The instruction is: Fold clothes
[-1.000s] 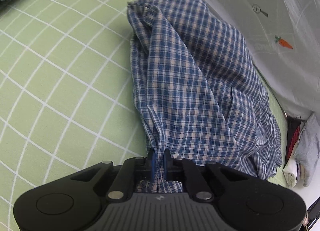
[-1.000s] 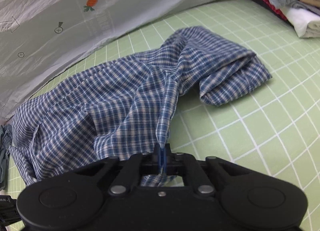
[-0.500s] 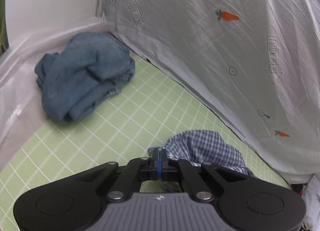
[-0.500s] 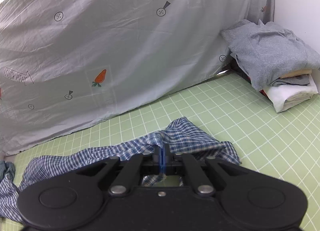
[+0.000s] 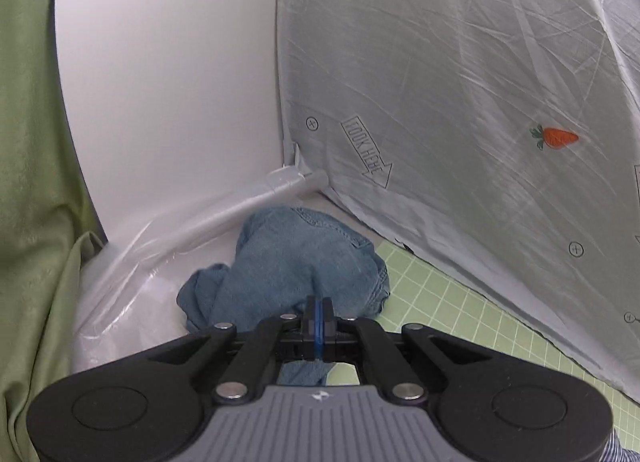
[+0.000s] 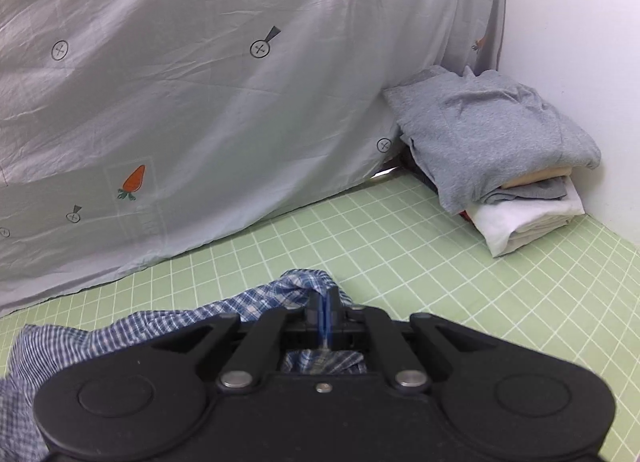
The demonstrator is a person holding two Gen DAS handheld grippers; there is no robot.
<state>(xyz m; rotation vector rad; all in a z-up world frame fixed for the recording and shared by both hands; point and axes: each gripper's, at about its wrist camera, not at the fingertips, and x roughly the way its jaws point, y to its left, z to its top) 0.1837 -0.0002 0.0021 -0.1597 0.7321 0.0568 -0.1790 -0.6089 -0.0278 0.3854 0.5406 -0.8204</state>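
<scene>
The blue-and-white checked shirt [image 6: 256, 304] hangs bunched just behind and left of my right gripper [image 6: 324, 308], which is shut on a fold of it above the green grid mat [image 6: 440, 262]. More of its cloth shows under the pads. In the left wrist view my left gripper [image 5: 318, 308] has its pads pressed together, and a strip of blue cloth [image 5: 304, 376] hangs beneath them. A scrap of the checked shirt [image 5: 626, 452] peeks in at the bottom right corner. The rest of the shirt is hidden under both gripper bodies.
A crumpled blue denim garment [image 5: 296, 258] lies in the far left corner by clear plastic film [image 5: 132, 274] and a white wall [image 5: 168, 81]. A stack of folded clothes [image 6: 500, 149] sits at the far right. A grey printed sheet [image 6: 200, 101] hangs along the back.
Both grippers have risen and tipped upward, lifting the shirt off the mat. The left view swung from the shirt to the denim corner. Both jaws stay shut.
</scene>
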